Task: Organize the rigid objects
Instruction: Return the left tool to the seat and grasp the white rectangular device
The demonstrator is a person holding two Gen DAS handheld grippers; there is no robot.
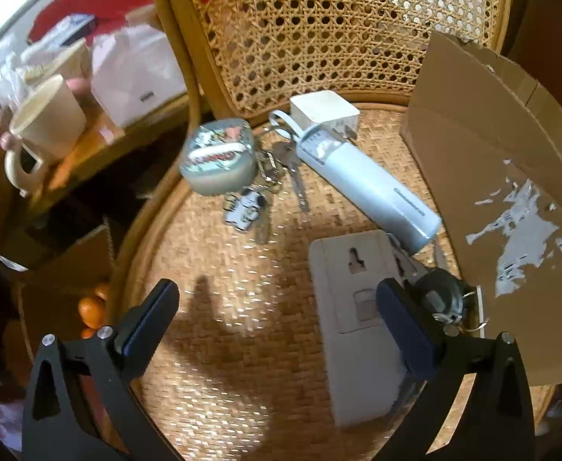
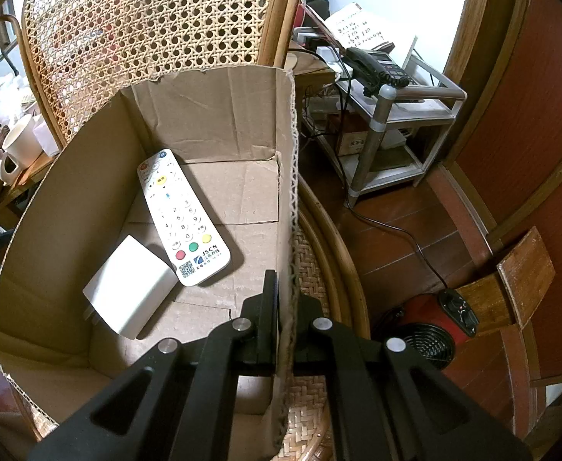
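Pinching cardboard box [image 2: 211, 188] wall, right tool [image 2: 285, 299], left tool [image 1: 277, 307] wide, empty

A: The power strip [image 1: 358, 330]'s near right corner hides behind a finger [image 1: 404, 326]; the mug [image 1: 46, 123] is blurred.
B: The box [image 2: 204, 123]'s near wall is cut off

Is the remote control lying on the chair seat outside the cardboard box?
No, the remote control lies inside the cardboard box, beside a white charger.

White remote [image 2: 183, 217] flat in box [image 2: 211, 115]
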